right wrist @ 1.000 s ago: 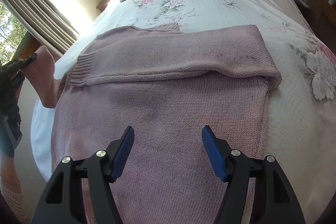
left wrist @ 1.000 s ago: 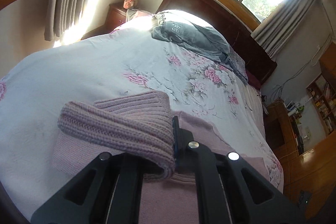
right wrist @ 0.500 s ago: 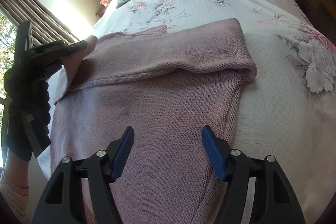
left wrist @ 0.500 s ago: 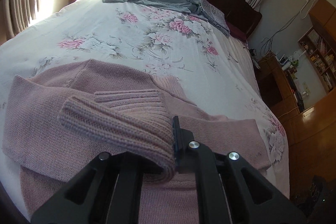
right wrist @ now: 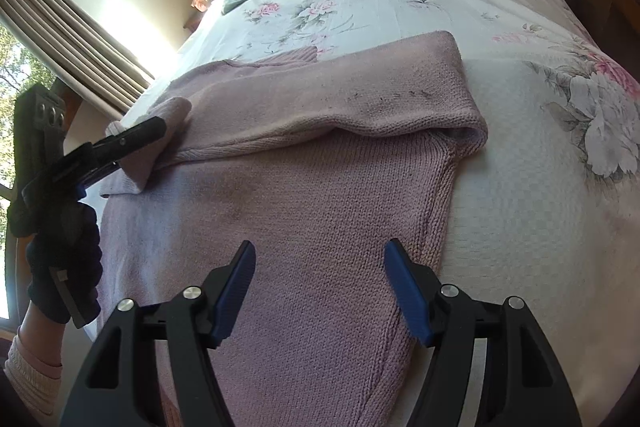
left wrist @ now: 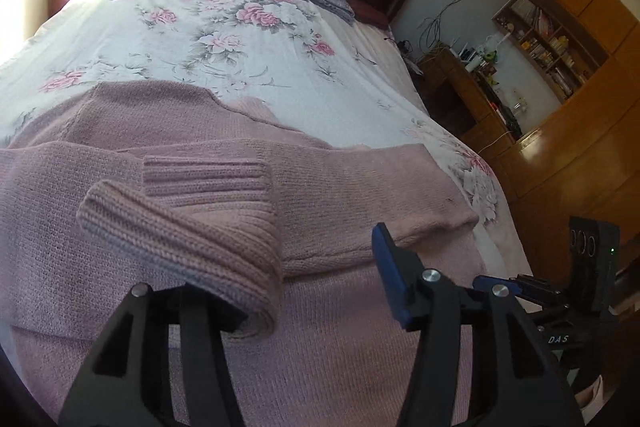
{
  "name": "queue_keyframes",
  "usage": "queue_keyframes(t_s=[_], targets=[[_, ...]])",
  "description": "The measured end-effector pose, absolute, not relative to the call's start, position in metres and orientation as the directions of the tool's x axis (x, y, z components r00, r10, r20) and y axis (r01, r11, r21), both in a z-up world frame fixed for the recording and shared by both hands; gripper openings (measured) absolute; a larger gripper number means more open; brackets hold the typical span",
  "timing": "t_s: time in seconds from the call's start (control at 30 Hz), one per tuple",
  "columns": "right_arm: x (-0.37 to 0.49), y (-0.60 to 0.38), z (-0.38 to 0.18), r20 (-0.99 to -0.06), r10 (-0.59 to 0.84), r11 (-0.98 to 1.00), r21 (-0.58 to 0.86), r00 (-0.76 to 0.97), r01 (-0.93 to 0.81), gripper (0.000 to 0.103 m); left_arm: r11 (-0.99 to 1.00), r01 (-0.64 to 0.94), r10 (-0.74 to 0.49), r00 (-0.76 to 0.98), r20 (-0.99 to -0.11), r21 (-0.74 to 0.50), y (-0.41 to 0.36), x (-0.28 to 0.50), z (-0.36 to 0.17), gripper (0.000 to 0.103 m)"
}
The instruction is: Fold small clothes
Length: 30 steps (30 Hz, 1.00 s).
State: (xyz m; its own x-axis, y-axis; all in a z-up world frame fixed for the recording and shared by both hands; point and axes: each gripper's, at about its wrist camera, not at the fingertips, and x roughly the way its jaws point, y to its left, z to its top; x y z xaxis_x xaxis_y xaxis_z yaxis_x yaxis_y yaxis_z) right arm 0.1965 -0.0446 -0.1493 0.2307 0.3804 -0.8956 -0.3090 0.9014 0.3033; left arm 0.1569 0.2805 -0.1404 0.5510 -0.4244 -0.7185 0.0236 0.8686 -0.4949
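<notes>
The sweater (right wrist: pixel 304 211) lies flat on the floral bedspread (right wrist: pixel 520 131), one sleeve already folded across the chest; it is a soft, limp knit that judges as light, non-slippery and prone to sagging when lifted. The left gripper (left wrist: pixel 280 291) stands released, the ribbed cuff (left wrist: pixel 180 239) draped over its left finger, and the right gripper (right wrist: pixel 320 287) hovers spread and empty over the body panel. Best hold points appear to be the cuff and the side seams.

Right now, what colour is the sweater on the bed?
The sweater is dusty pink all over; it shows best in the right wrist view.
</notes>
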Motion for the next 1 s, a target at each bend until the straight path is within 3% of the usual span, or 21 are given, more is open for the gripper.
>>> queue_keyframes(t_s=[0.07, 0.2, 0.4, 0.63, 0.7, 0.77, 0.83, 1.0], targets=[[0.199, -0.041, -0.147, -0.901, 0.372, 0.905, 0.297, 0.225, -0.305, 0.068, 0.872, -0.023, -0.403, 0.534, -0.743, -0.49, 0.3, 0.145, -0.145, 0.054], [0.208, -0.026, -0.137, -0.897, 0.389, 0.896, 0.315, 0.21, -0.312, 0.068, 0.837, -0.051, -0.429, 0.556, -0.712, -0.544, 0.348, 0.109, -0.143, 0.054], [0.23, 0.049, -0.126, -0.855, 0.504, 0.816, 0.427, 0.119, -0.39, 0.068, 0.845, -0.219, -0.255, 0.637, -0.728, -0.488, 0.416, 0.072, -0.135, 0.056], [0.26, 0.137, -0.166, -0.85, 0.526, 0.79, 0.499, -0.022, -0.357, 0.066, 0.814, -0.329, -0.172, 0.65, -0.74, -0.478, 0.459, 0.047, -0.132, 0.056], [0.266, 0.153, -0.181, -0.857, 0.512, 0.797, 0.502, -0.066, -0.336, 0.053, 0.816, -0.337, -0.158, 0.653, -0.741, -0.47, 0.464, 0.044, -0.13, 0.056], [0.268, 0.162, -0.188, -0.861, 0.5, 0.805, 0.5, -0.089, -0.318, 0.022, 0.821, -0.334, -0.15, 0.655, -0.741, -0.462, 0.468, 0.042, -0.128, 0.056], [0.268, 0.165, -0.181, -0.85, 0.52, 0.787, 0.516, -0.085, -0.337, 0.013, 0.825, -0.336, -0.141, 0.657, -0.741, -0.454, 0.47, 0.042, -0.126, 0.056], [0.281, 0.134, -0.129, -0.834, 0.551, 0.778, 0.498, 0.036, -0.383, 0.011, 0.818, -0.335, -0.139, 0.675, -0.725, -0.468, 0.473, 0.051, -0.122, 0.057]])
